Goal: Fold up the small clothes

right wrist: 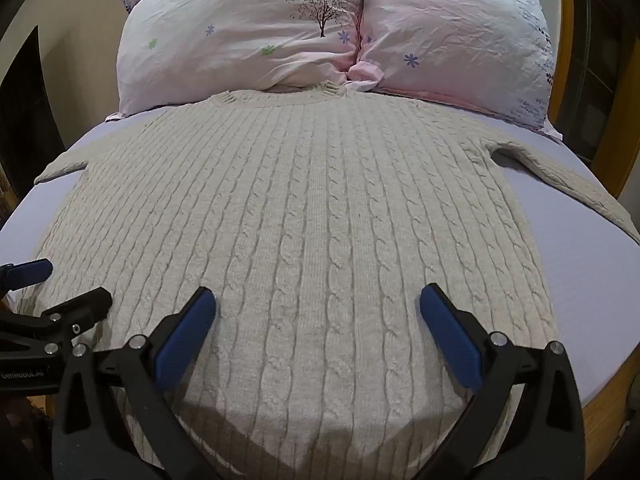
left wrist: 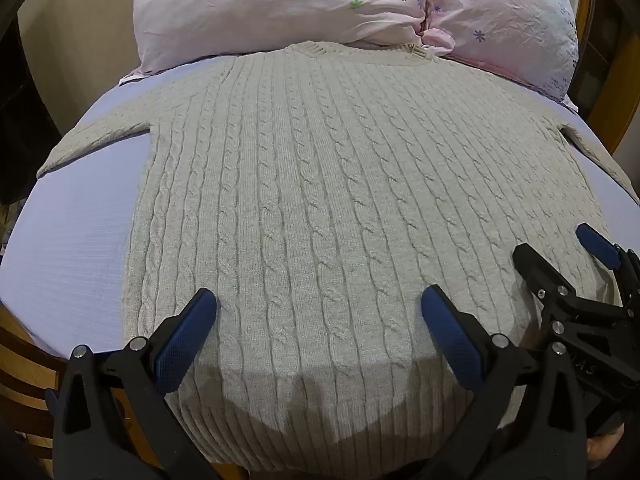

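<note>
A cream cable-knit sweater (left wrist: 320, 200) lies spread flat and face-up on a lavender bed sheet (left wrist: 76, 240), its ribbed collar (right wrist: 276, 94) touching two pink floral pillows (right wrist: 332, 28) at the head of the bed and its sleeves reaching out toward either side. The left gripper (left wrist: 318, 316) hangs just above the ribbed hem, blue-padded jaws spread wide with nothing between them; the right gripper (right wrist: 318, 314) hangs beside it over the same lower edge, equally wide and equally empty. In the left wrist view the right gripper's fingers (left wrist: 596, 244) show at the right near the sweater's side seam, while the left tool edges into the right wrist view at the left. No fold has been made yet, judging by the way the whole garment lies smooth: this looks like the opening step, with both tools lining up over the hem before a first grasp. The next move likely calls for each gripper to settle on an edge, perhaps a sleeve (right wrist: 560, 184) or a hem corner, and pinch through the thick knit without bunching it, then carry that part inward over the body. Whether the pads are touching the wool or only hovering close cannot be told from either view.
</note>
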Demonstrator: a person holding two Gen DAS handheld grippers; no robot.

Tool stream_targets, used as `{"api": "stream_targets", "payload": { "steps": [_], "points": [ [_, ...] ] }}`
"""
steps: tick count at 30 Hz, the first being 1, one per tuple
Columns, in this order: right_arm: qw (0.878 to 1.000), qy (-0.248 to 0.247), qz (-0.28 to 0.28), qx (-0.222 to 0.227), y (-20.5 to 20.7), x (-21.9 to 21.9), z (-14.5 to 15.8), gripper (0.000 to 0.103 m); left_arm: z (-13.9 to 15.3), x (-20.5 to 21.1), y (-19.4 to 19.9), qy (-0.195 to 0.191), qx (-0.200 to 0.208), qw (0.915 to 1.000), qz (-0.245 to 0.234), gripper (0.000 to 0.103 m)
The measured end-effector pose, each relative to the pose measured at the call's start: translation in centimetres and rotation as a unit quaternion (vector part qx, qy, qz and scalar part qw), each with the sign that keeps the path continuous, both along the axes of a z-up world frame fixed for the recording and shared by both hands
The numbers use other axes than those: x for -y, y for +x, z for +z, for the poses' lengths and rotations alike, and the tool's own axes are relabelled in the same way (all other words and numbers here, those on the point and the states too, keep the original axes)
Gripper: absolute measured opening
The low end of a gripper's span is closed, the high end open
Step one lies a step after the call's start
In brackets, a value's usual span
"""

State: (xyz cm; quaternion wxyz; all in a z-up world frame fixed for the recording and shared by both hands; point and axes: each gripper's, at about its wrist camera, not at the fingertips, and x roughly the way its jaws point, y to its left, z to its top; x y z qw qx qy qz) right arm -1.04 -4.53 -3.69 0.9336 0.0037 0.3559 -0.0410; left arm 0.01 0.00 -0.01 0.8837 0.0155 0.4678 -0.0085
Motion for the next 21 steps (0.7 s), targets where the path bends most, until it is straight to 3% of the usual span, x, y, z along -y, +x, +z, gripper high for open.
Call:
{"api": "stream_targets", "payload": {
  "steps": [21],
  "points": [
    [1.0, 0.0, 0.0, 0.003, -0.08, 0.06, -0.04, 0.101, 0.03, 0.01, 0.02, 0.001, 0.003, 1.0, 0.0, 0.102]
  ]
}}
